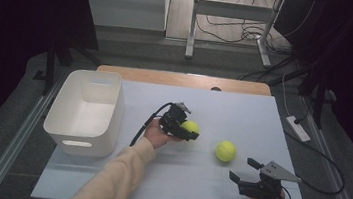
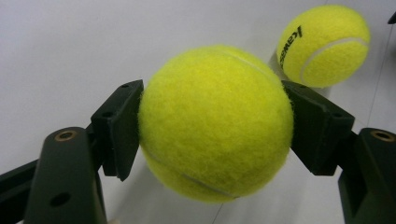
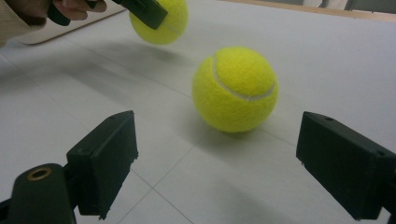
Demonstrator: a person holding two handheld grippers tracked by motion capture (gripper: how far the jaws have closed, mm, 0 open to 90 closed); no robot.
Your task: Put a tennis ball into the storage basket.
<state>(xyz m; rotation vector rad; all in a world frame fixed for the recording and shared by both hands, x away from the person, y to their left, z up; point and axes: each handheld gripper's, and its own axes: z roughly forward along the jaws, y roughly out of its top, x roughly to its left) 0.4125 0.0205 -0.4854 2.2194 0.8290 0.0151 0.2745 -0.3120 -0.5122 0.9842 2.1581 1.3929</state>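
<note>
Held ball (image 1: 190,127): clamped between the left gripper (image 1: 184,130) jaws, raised off the table (image 1: 179,190), probably for the bin (image 1: 85,112) at nine o'clock.
Second ball (image 1: 226,151): left resting at four o'clock.
Right gripper (image 1: 246,170): held open, aimed at it, empty.

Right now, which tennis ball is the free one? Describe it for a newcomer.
Start at the white bin on the table's left, then look right past the left gripper clamping one tennis ball. The free ball lies alone on the white tabletop before the open right gripper, untouched.
</note>
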